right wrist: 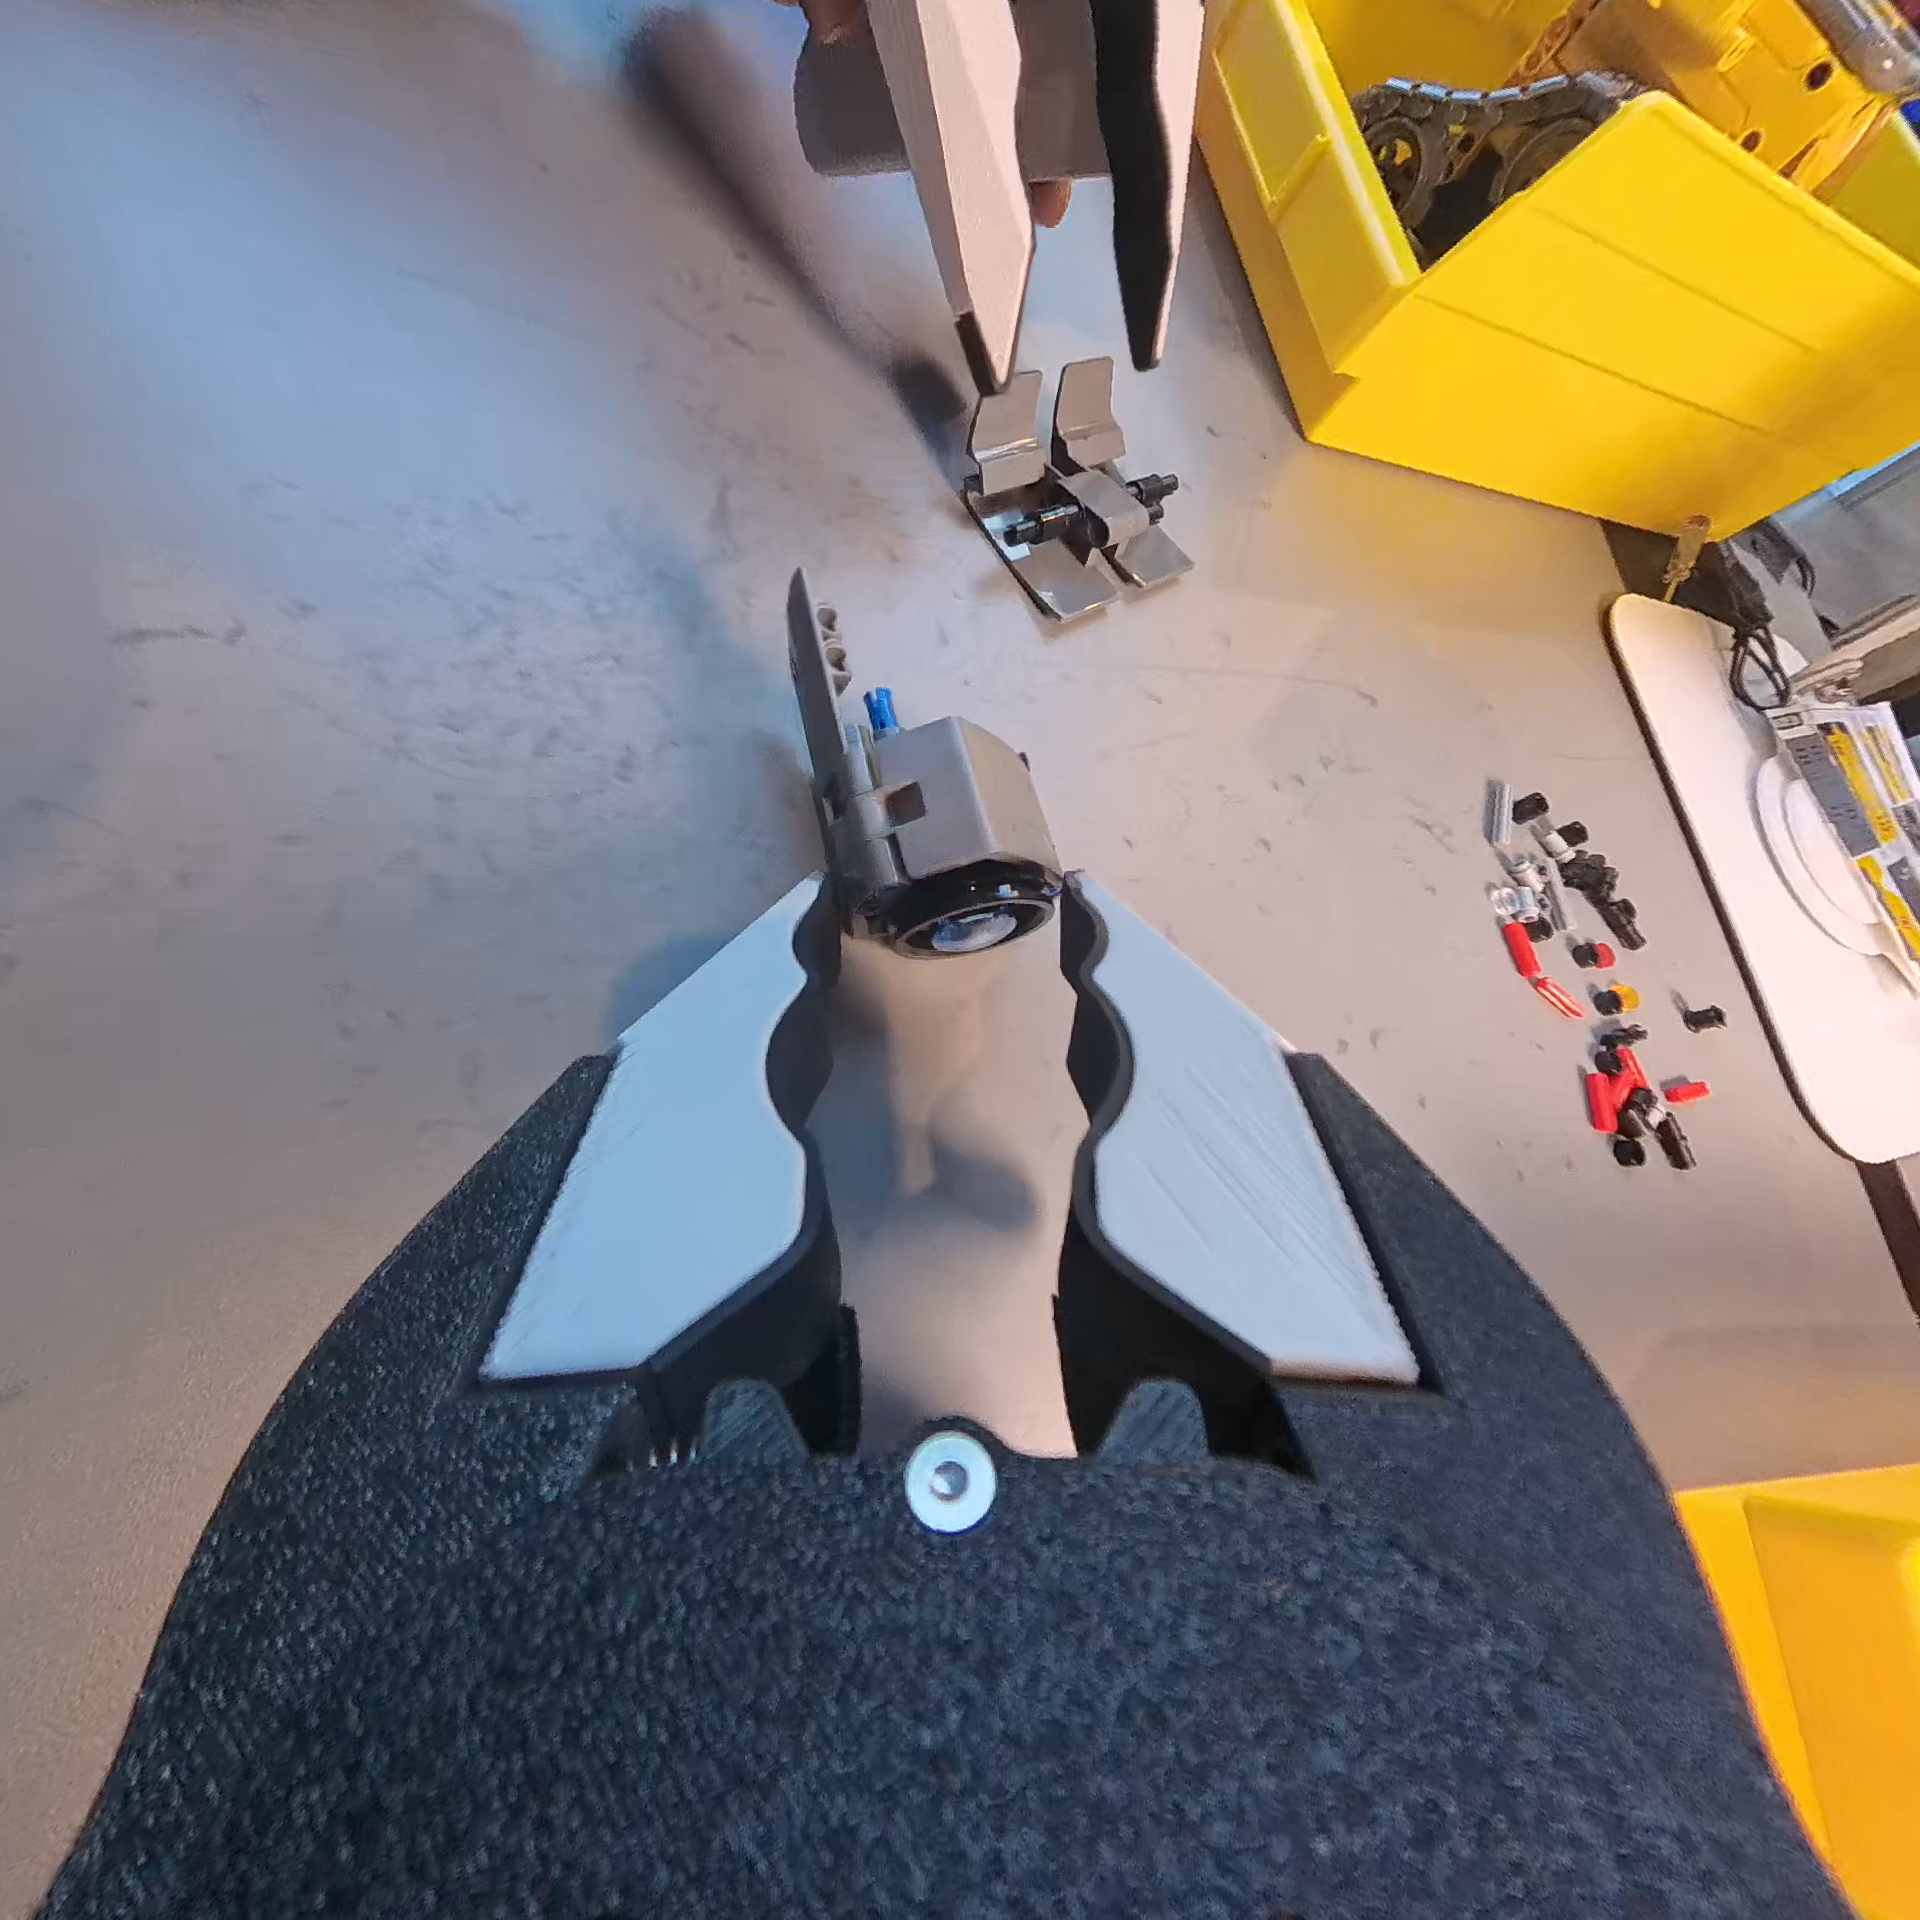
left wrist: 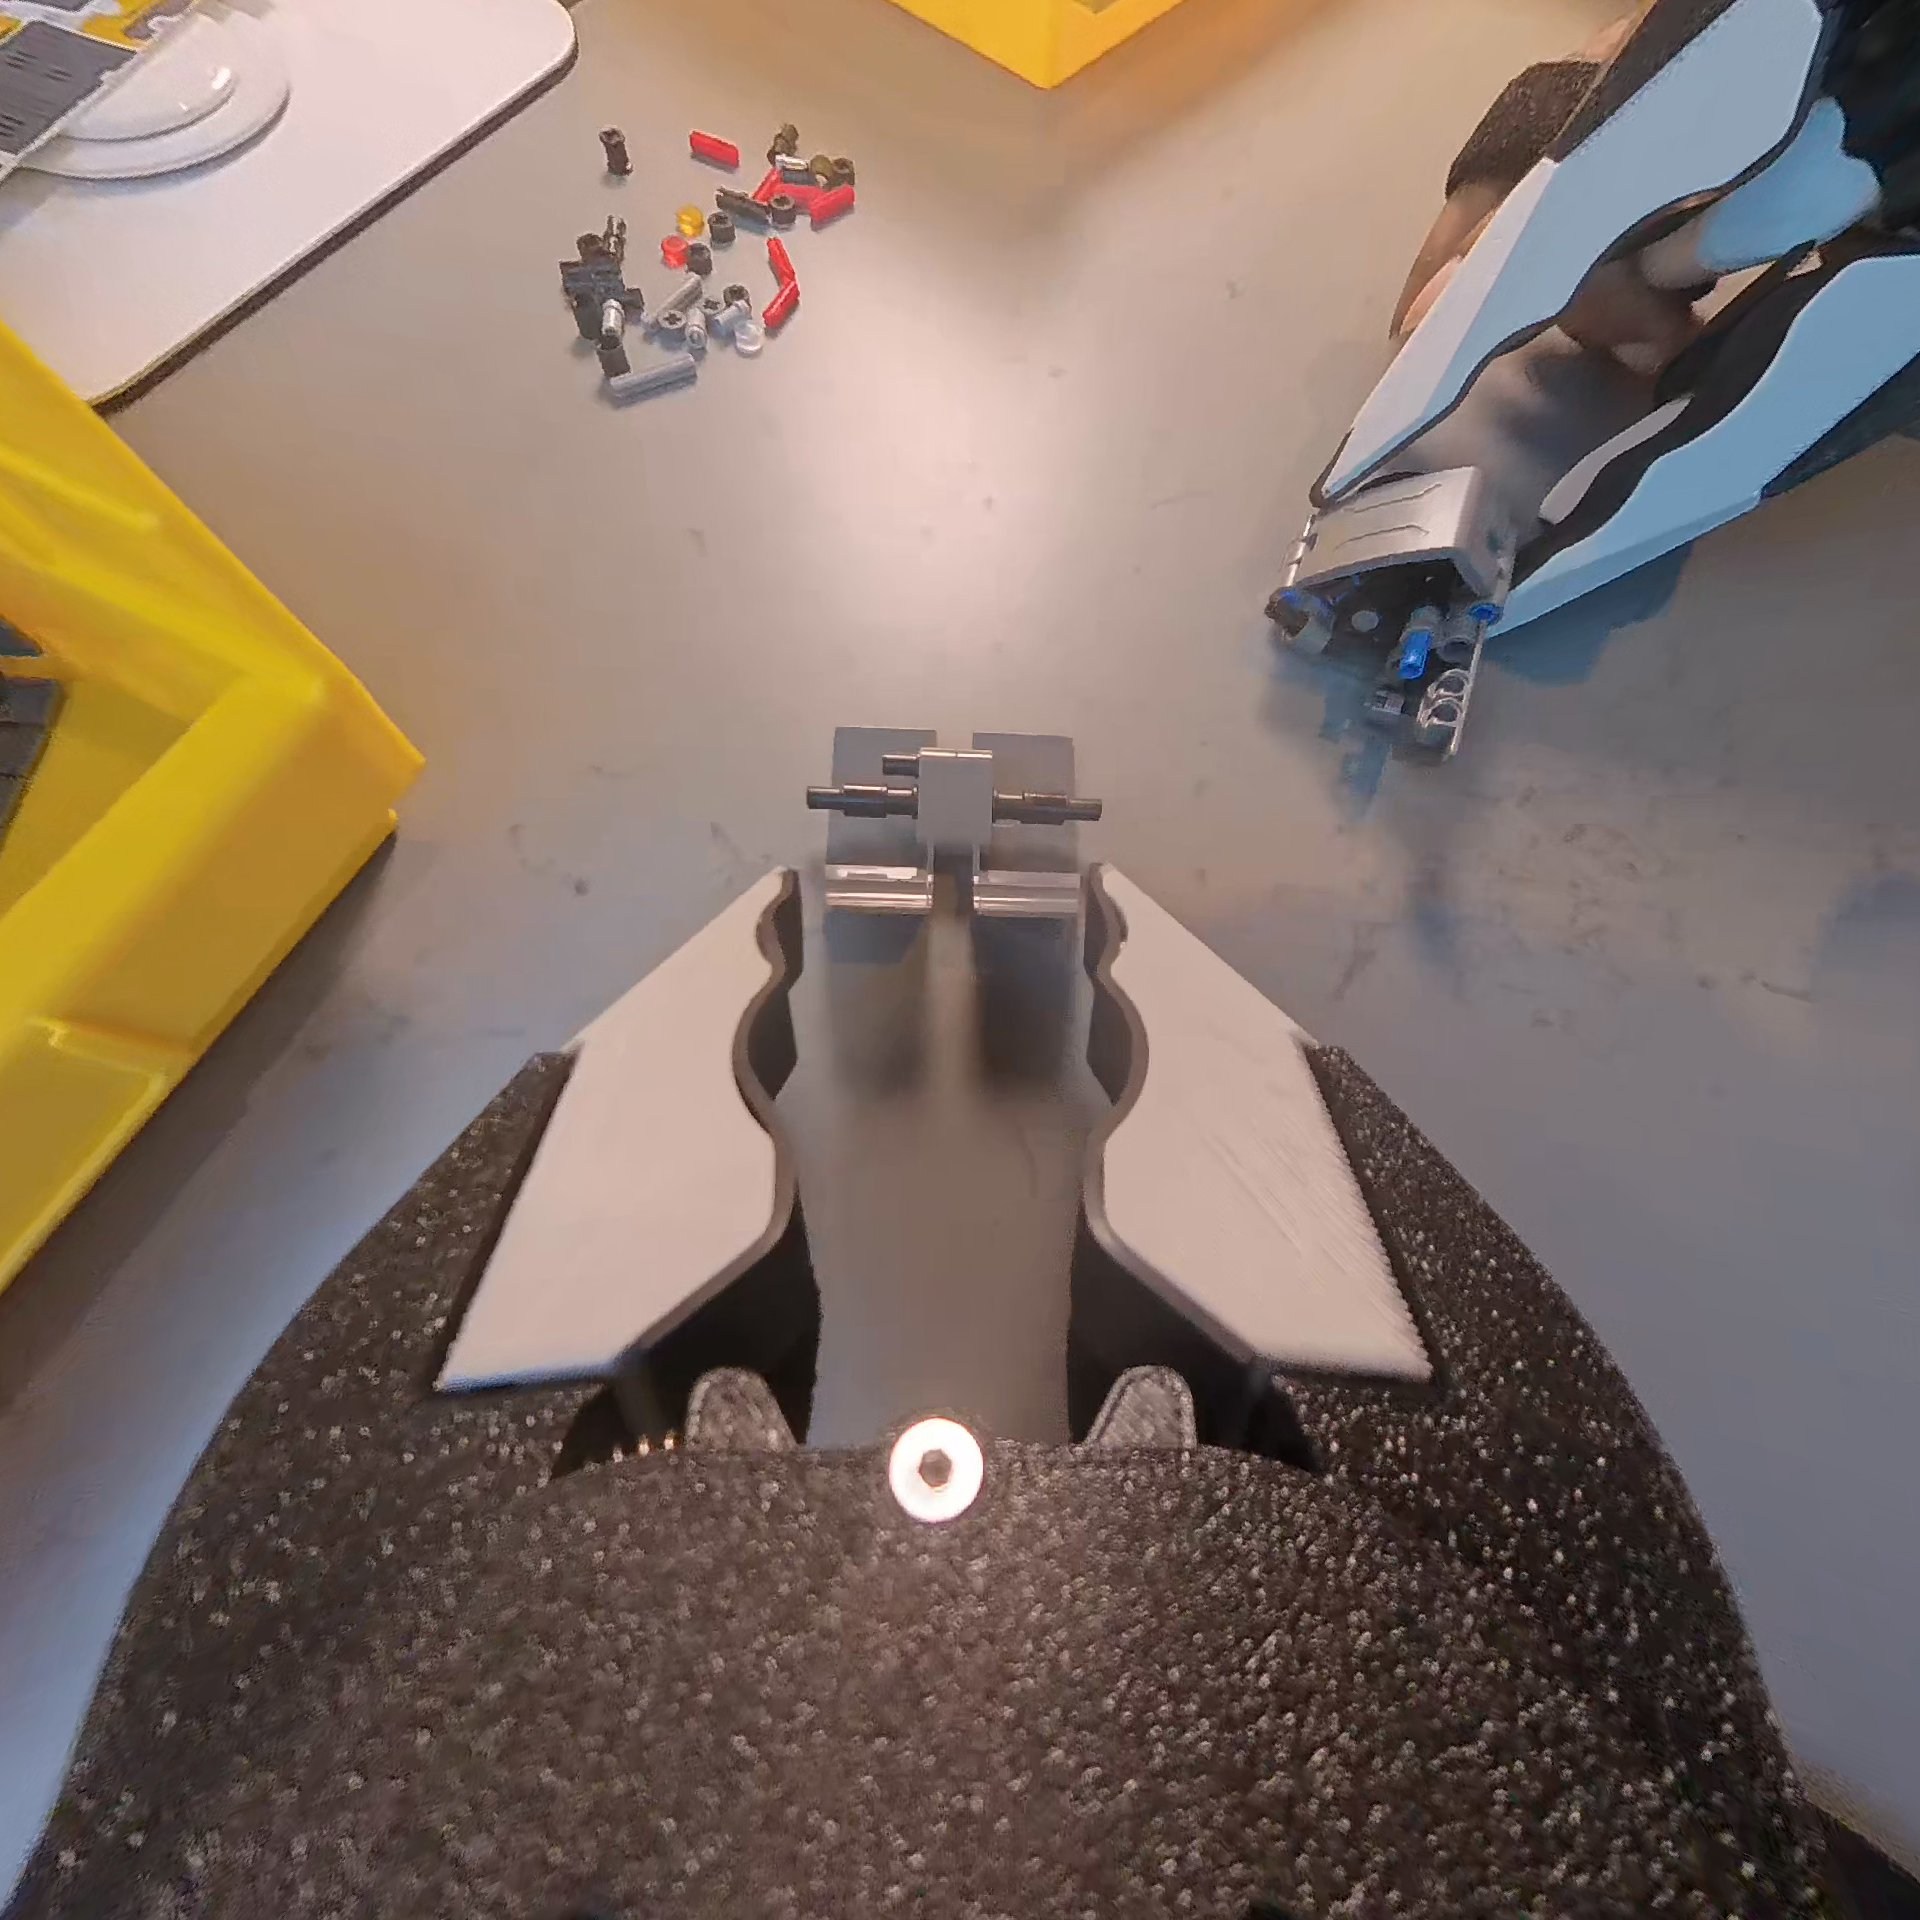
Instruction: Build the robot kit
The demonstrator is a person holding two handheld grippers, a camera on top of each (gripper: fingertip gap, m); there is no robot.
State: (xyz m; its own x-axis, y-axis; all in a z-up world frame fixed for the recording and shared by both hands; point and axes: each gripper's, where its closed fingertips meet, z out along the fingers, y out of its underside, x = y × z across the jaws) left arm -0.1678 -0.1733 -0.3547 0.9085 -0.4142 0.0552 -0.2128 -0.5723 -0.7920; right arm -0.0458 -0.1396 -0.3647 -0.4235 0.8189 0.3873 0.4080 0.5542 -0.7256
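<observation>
My left gripper (left wrist: pixel 940 894) is open, low over the grey table (left wrist: pixel 1455 1039). Its fingertips flank the near end of a small grey brick assembly (left wrist: pixel 951 821) with black pins through it, which lies flat on the table. The right wrist view shows that assembly (right wrist: pixel 1075 499) just past the left gripper's tips (right wrist: pixel 1065 364). My right gripper (right wrist: pixel 945 904) is shut on a grey brick assembly (right wrist: pixel 935 821) with a black round end, a blue pin and a long grey beam. In the left wrist view it (left wrist: pixel 1382 582) is held low at the upper right by the right gripper (left wrist: pixel 1423 551).
A pile of small red, black and grey parts (left wrist: pixel 707 260) lies on the table, also in the right wrist view (right wrist: pixel 1590 987). Yellow bins stand at the left (left wrist: pixel 156 779) and far side (left wrist: pixel 1039 42); one (right wrist: pixel 1558 312) holds a tracked model. A white board (left wrist: pixel 260 156) carries a booklet. My hands' fingertips stand some 15 cm from each other.
</observation>
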